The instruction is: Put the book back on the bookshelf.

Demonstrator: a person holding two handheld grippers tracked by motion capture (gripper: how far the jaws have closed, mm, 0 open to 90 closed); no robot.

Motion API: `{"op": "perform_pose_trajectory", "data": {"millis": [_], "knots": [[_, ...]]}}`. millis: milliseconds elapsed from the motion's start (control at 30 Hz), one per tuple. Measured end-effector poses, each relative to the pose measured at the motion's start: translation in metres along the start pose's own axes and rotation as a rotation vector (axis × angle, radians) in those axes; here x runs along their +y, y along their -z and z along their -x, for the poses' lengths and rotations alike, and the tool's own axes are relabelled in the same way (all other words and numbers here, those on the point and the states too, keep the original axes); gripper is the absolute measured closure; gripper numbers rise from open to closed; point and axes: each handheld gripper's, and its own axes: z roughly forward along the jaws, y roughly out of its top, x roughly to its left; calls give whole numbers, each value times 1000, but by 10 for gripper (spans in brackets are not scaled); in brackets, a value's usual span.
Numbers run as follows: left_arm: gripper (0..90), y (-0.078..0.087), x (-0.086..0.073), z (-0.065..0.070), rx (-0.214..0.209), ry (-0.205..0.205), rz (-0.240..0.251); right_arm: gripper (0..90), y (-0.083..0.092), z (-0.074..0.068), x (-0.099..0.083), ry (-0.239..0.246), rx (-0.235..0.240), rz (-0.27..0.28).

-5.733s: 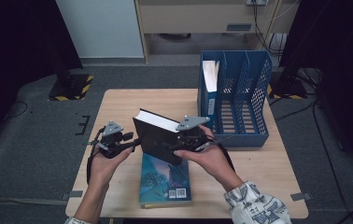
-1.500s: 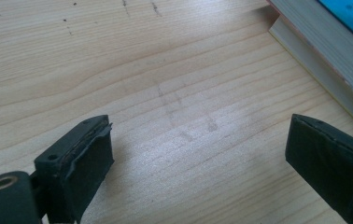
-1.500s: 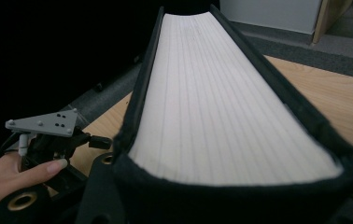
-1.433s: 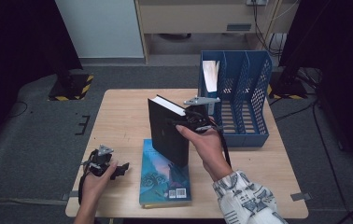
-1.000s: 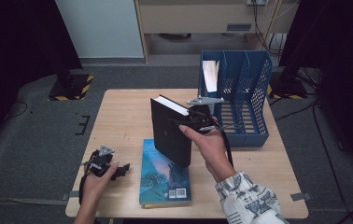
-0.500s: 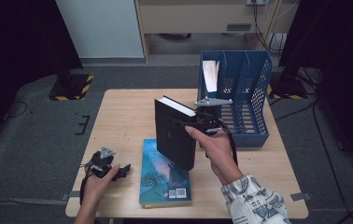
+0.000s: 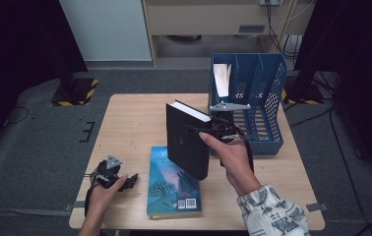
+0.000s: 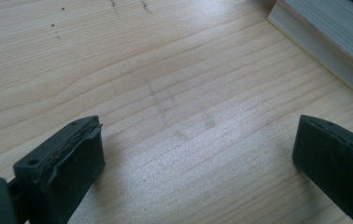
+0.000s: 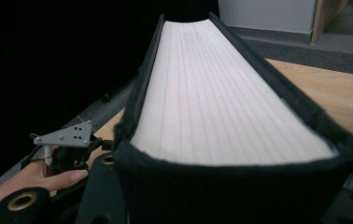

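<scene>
Room: dark floor is lying all around a light wooden table point(image 7: 125, 118), and a pale cupboard is standing at the back.
Black book: the right gripper point(image 7: 208, 132) is holding the thick black book point(image 7: 186, 140) up in the air, standing tall over the middle of the table, just beside the blue file rack point(image 7: 263, 98).
Right jaws: they are squeezing the black book from both sides; in the right gripper view its white pages point(image 9: 212, 93) are running away from the camera.
What has changed: the black book is sitting a little nearer the blue file rack than it was a moment ago, and it is standing straighter than it was at the start, when both grippers were around it.
Left gripper: the left gripper point(image 7: 125, 181) is resting low near the front left edge of the table, away from the black book now. Its jaws are wide apart with only bare wood between them.
Blue book: the blue book point(image 7: 174, 184) is lying flat on the table, below the black one.
What it means: the black book is probably going into a slot of the blue file rack next, carried by one hand alone.
</scene>
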Motion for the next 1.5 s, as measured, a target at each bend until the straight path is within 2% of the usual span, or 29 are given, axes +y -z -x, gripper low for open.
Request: {"op": "perform_pose_trajectory", "data": {"millis": [267,700,967,1067,1500], "knots": [[11,0,0,0,0,-1,-1,534,5,2,1,-4,-2,-2],[0,-1,1,1,2,-5,-11,534,21,10,4,-17,-3,11],[0,-1,1,1,2,-2,-6,534,38,15,-6,-37,4,15],[0,0,1,1,1,-7,-11,534,45,16,-12,-33,-6,15],[0,0,1,1,1,-7,-11,534,72,30,-25,-75,-30,16]]}}
